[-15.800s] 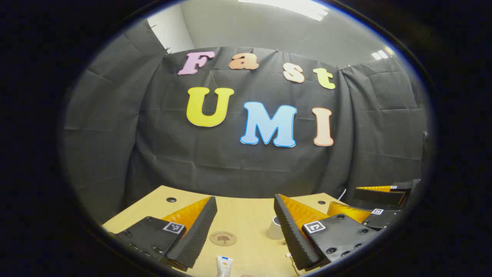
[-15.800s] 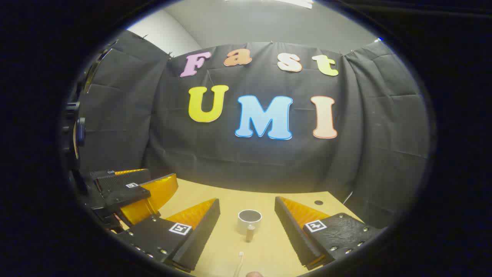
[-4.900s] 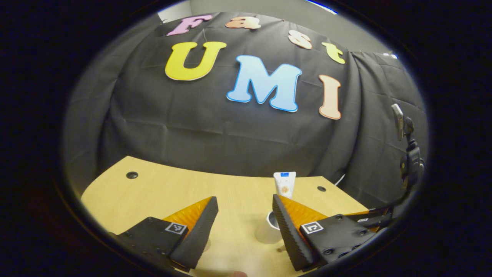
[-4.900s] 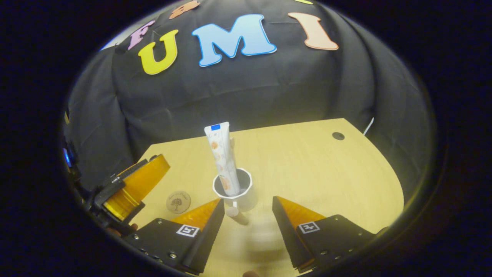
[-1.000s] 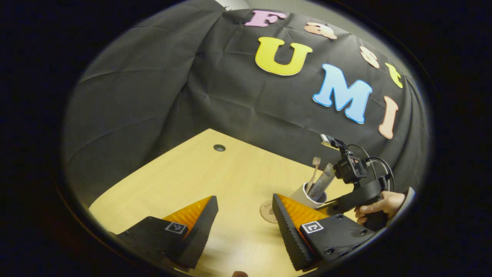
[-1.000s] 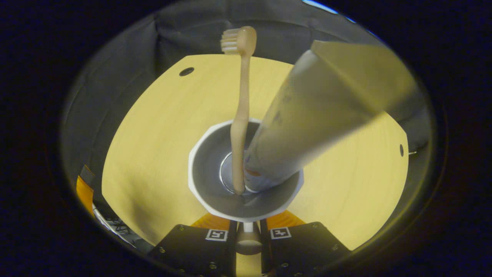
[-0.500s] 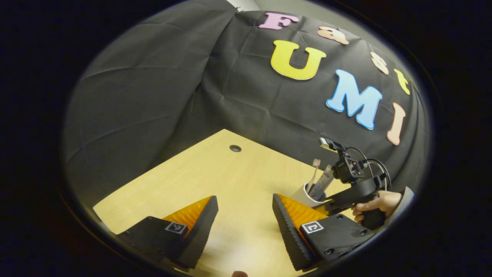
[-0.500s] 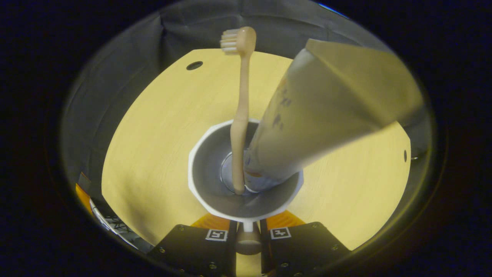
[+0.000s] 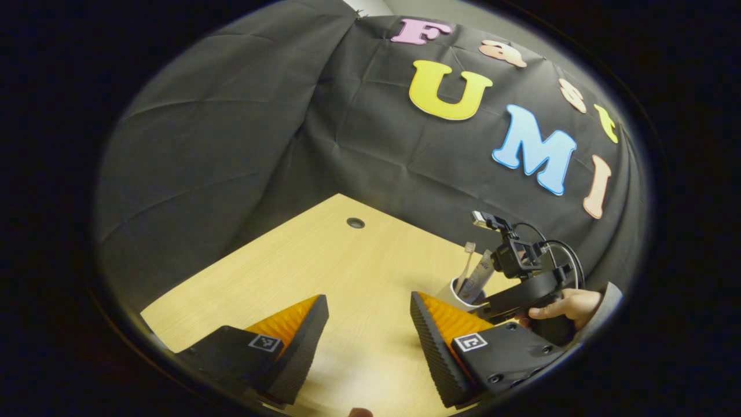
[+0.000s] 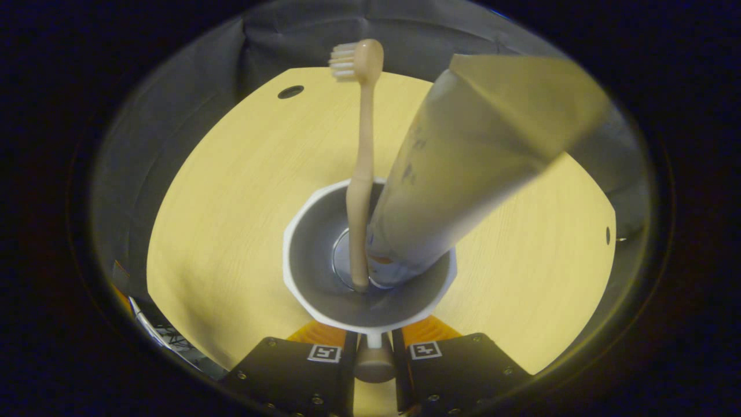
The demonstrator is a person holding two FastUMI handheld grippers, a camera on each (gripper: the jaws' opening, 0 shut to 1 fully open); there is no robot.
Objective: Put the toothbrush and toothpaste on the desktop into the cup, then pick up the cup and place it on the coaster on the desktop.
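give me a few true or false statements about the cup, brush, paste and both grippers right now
1. The toothbrush stands in the cup with its bristle head up. True.
2. The toothpaste tube lies flat on the desktop. False: it leans inside the cup, next to the toothbrush.
3. The right gripper is shut on the cup's handle. True.
4. The left gripper is clamped on the toothbrush. False: its fingers are spread apart over the desktop with nothing between them.
5. In the left gripper view, a hand holds the other gripper beside the cup. True.
6. The cup is empty. False: it holds both the toothbrush and the toothpaste tube.
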